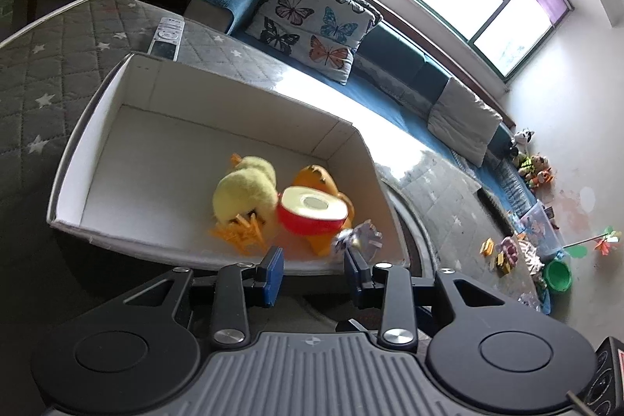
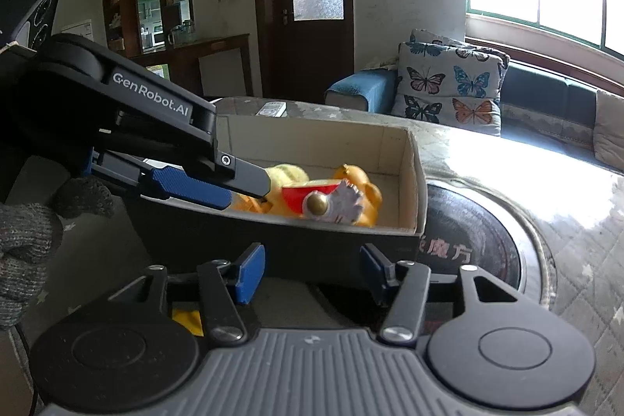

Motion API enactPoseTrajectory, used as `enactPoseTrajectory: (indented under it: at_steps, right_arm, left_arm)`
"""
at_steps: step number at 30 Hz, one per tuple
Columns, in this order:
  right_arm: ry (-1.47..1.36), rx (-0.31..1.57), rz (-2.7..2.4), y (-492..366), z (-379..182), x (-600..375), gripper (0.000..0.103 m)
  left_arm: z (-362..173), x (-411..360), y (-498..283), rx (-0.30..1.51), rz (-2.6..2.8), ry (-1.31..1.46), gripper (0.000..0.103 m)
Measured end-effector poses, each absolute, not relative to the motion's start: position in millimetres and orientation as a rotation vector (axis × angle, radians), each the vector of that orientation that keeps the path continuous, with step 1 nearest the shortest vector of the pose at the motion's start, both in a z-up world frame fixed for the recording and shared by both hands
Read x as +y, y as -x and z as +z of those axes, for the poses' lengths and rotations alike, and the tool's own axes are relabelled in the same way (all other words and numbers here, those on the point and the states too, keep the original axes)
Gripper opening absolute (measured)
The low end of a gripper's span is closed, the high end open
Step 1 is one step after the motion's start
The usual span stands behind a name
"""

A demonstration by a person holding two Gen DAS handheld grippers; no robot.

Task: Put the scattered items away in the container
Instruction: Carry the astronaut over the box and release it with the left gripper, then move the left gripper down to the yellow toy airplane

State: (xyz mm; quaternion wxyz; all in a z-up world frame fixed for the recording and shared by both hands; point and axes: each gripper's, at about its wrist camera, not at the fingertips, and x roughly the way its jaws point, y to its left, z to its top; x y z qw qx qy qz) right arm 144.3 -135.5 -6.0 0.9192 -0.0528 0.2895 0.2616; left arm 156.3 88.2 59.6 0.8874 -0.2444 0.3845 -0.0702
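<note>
White cardboard box (image 1: 163, 127) on quilted counter (image 1: 46, 80), holding fuzzy yellow plush (image 1: 245, 193), round red tape roll (image 1: 312, 215) at 3 o'clock of it. Left gripper (image 1: 314, 269) and right gripper (image 2: 312, 269): jaws released, empty.

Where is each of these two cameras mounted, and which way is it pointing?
Left wrist: rides on the left gripper, looking forward and down into the box with the plush duck and red roll; sofa and window beyond. Its own open jaws show.
Right wrist: rides on the right gripper, facing the box's side; door and cabinet behind. Its open jaws show, with the left gripper and a gloved hand.
Shared: box, toys, butterfly pillow, remote.
</note>
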Motion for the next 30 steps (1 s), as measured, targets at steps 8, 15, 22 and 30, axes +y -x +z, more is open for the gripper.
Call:
enactPoseTrajectory:
  at_steps: [8,15,22,30]
  right_arm:
    - [0.107,0.612,0.551,-129,-11,-134,0.062]
    - [0.112,0.616,0.560,-118,-13,-132,0.067]
    - [0.121,0.621,0.570,-109,-16,-128,0.070]
    - [0.125,0.637,0.580,-103,-22,-125,0.071]
  left_arm:
    - [54,88,-139,0.805,-0.135,0.490,0.037]
    - [51,92,-127,0.804,-0.121,0.493,0.037]
    - [45,97,-116,0.808,-0.110,0.504,0.037]
    - [40,103,-107,0.812,-0.089,0.511,0.037]
